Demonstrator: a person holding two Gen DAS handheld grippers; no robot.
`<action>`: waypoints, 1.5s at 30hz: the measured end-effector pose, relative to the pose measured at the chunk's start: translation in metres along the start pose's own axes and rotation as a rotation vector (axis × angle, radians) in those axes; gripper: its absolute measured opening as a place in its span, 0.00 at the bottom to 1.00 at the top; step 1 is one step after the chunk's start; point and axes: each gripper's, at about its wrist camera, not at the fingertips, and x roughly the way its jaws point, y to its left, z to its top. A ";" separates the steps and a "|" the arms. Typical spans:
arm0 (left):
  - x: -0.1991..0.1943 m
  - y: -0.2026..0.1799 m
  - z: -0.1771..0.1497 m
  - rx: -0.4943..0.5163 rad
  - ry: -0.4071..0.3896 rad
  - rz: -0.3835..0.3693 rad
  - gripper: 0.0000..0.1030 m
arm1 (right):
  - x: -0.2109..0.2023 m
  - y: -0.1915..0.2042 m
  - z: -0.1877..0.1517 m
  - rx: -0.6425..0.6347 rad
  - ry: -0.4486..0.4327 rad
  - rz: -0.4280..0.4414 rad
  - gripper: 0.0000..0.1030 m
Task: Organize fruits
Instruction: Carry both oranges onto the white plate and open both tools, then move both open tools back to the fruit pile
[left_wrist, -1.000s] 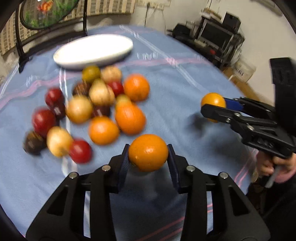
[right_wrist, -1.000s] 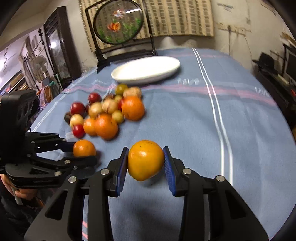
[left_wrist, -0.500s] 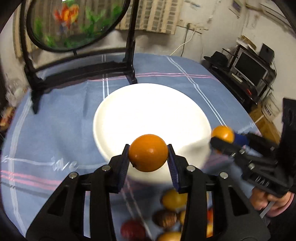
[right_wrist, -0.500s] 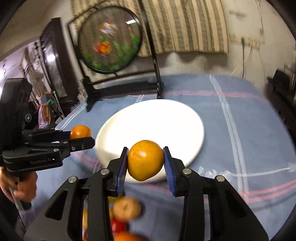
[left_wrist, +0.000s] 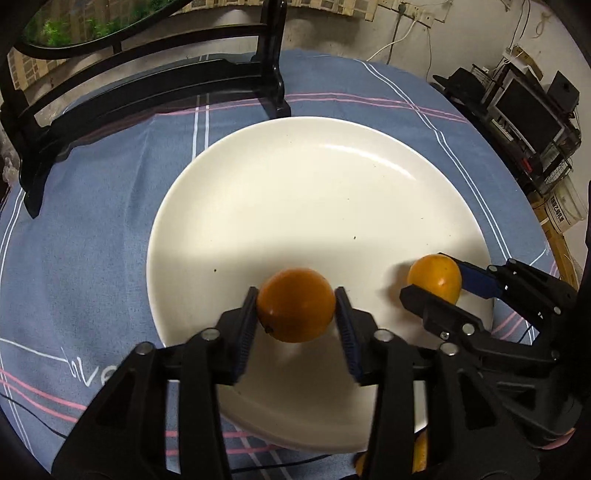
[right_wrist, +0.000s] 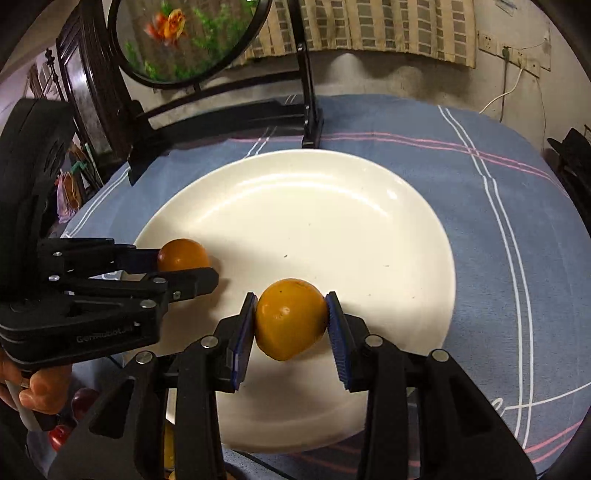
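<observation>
Oranges (left_wrist: 295, 304) over plate (left_wrist: 295, 177); stand (left_wrist: 147, 88) behind

Table (left_wrist: 110, 206): covered by a blue cloth (right_wrist: 517, 229) with white and pink stripes.
Plate (left_wrist: 317, 192): white, round, lies flat on the cloth.
Black stand (left_wrist: 155, 88): sits on the cloth just behind the plate, its foot close to the far rim.
Small fruits (right_wrist: 83, 402): red ones on the cloth beside the plate's near left edge, partly hidden.
</observation>
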 end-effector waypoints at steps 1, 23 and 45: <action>-0.005 0.000 0.000 0.000 -0.018 0.021 0.61 | -0.003 0.000 0.000 0.001 -0.005 -0.007 0.48; -0.174 0.008 -0.265 -0.114 -0.329 0.122 0.97 | -0.166 0.048 -0.184 0.019 -0.123 0.103 0.53; -0.164 -0.004 -0.297 -0.035 -0.329 0.136 0.97 | -0.138 0.069 -0.195 0.017 -0.053 0.100 0.53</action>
